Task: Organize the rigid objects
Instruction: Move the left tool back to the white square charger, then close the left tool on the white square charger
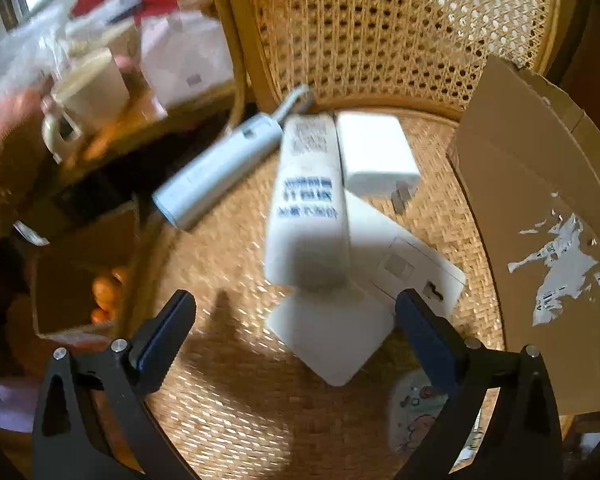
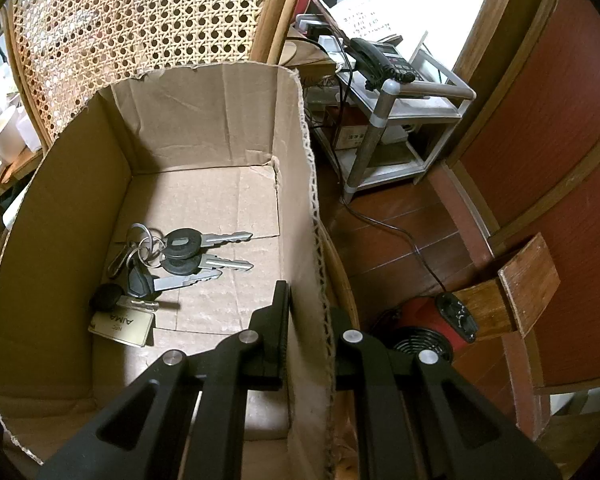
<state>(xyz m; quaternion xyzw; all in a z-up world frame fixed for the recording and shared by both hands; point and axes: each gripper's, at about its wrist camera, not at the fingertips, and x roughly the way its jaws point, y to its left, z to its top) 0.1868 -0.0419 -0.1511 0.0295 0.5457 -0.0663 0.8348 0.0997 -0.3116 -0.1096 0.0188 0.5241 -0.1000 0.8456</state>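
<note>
In the left wrist view, my left gripper is open and empty above a woven rattan chair seat. Ahead of it lie a white bottle with blue print, a flat white box under it, a white charger plug and a grey-blue cylinder. The cardboard box stands at the right. In the right wrist view, my right gripper is shut on the cardboard box's right wall. A bunch of keys with a tag lies inside the box.
A small patterned case lies at the seat's front right. A side table with a white mug and packages stands left of the chair. Right of the chair are a metal rack with a telephone, a red fan heater and a cable on the wooden floor.
</note>
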